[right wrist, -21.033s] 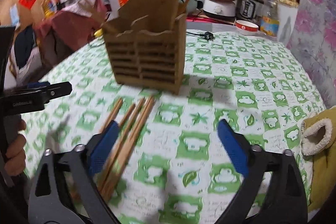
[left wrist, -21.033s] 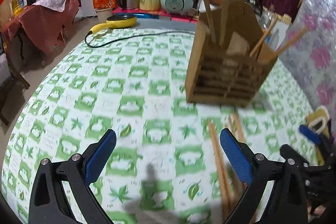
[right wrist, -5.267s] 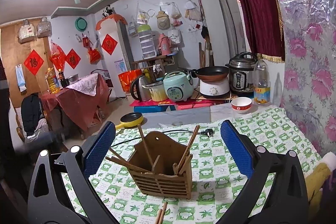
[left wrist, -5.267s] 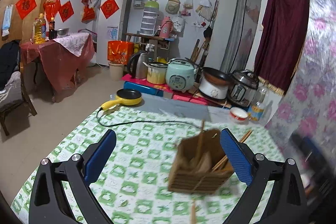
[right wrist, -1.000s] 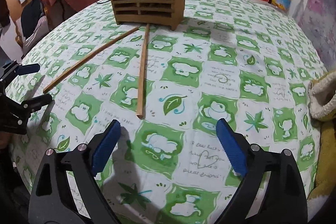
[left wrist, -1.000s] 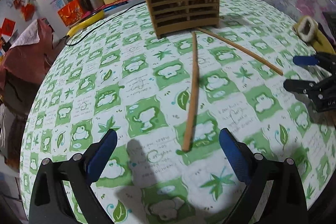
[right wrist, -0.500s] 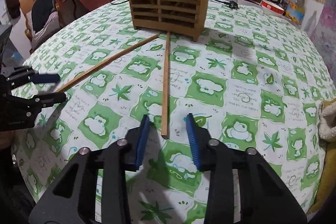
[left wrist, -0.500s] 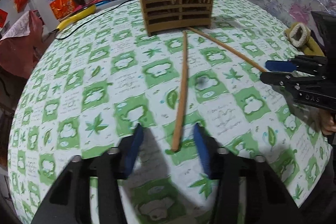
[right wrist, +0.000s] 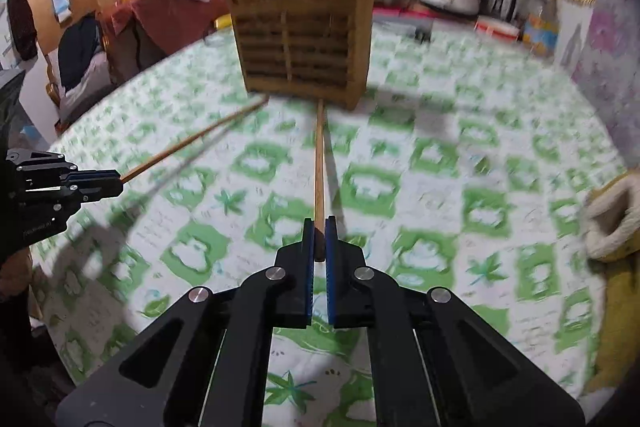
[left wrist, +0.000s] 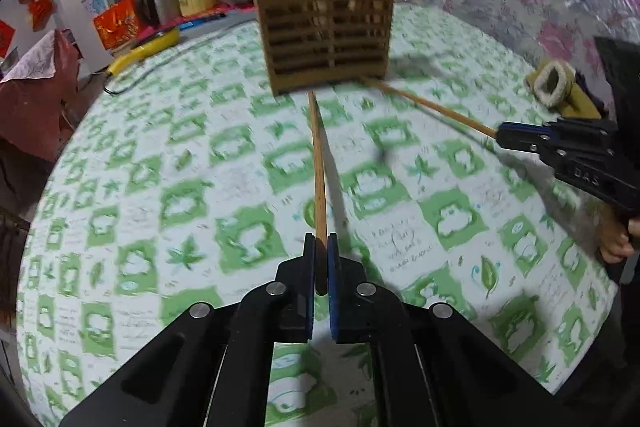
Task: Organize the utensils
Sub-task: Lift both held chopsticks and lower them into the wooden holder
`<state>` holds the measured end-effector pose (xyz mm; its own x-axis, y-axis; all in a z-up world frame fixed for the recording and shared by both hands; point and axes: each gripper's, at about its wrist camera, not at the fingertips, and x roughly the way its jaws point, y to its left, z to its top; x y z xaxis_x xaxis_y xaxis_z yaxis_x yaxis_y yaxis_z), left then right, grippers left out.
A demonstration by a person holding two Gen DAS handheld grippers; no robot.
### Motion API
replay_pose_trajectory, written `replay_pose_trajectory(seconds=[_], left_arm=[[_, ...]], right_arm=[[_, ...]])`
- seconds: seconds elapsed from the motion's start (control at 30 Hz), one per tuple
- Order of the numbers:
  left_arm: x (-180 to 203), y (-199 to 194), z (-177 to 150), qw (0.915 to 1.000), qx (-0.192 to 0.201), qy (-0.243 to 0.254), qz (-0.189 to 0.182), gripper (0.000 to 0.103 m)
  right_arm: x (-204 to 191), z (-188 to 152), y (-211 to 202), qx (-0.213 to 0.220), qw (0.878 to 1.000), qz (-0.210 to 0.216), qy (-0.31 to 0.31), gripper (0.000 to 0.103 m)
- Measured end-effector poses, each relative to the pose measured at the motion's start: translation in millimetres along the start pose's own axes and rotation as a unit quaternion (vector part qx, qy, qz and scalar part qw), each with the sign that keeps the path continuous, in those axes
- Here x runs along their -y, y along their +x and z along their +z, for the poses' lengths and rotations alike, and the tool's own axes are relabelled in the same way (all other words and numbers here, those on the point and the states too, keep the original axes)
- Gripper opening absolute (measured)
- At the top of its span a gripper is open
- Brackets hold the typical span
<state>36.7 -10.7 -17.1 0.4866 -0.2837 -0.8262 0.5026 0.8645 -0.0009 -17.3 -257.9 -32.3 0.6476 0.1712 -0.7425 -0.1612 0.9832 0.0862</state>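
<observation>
A brown slatted wooden utensil holder stands on the green-and-white tablecloth with several chopsticks upright in it; it also shows in the right wrist view. My left gripper is shut on the near end of a wooden chopstick that points at the holder. My right gripper is shut on the near end of another chopstick. Each view shows the other gripper at its edge: the right gripper holds its chopstick, the left gripper holds its chopstick.
A yellow fleece-lined slipper lies at the table's right edge, also in the right wrist view. A yellow-handled pan with a black cord lies at the far left. Cookers and kettles stand beyond the table.
Both grippers have closed from half-open onto the near ends of the two chopsticks. The holder looks nearer and both views are motion-blurred.
</observation>
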Motion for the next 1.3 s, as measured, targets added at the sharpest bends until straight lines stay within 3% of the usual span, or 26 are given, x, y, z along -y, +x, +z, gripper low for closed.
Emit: replay_pose_trajectory(seconds=[0.33, 0.63, 0.8, 0.93, 1.0, 1.1, 1.3], left_arm=[[-4, -74, 61, 0.9958, 0.090, -0.015, 0.000, 0.006], [0, -111, 131, 0.9883, 0.150, -0.021, -0.014, 0.006], [-8, -144, 170, 0.9776, 0.206, -0.038, -0.020, 0.006], [-15, -160, 194, 0.9655, 0.253, -0.062, -0.015, 0.006], [-20, -159, 205, 0.9614, 0.263, -0.076, -0.028, 0.006], [-26, -146, 219, 0.9585, 0.267, -0.094, -0.037, 0.006], [-40, -114, 236, 0.9650, 0.238, -0.106, -0.030, 0.006]], right_arm=[[-11, 67, -94, 0.149, 0.989, 0.005, -0.008, 0.006], [-11, 136, -129, 0.225, 0.974, 0.033, 0.014, 0.006], [-8, 178, -156, 0.291, 0.954, 0.054, 0.038, 0.006], [-4, 193, -163, 0.347, 0.934, 0.042, 0.068, 0.006], [-1, 196, -157, 0.367, 0.926, 0.031, 0.086, 0.006], [-1, 204, -139, 0.358, 0.930, 0.015, 0.086, 0.006], [14, 222, -117, 0.366, 0.925, 0.021, 0.097, 0.006]])
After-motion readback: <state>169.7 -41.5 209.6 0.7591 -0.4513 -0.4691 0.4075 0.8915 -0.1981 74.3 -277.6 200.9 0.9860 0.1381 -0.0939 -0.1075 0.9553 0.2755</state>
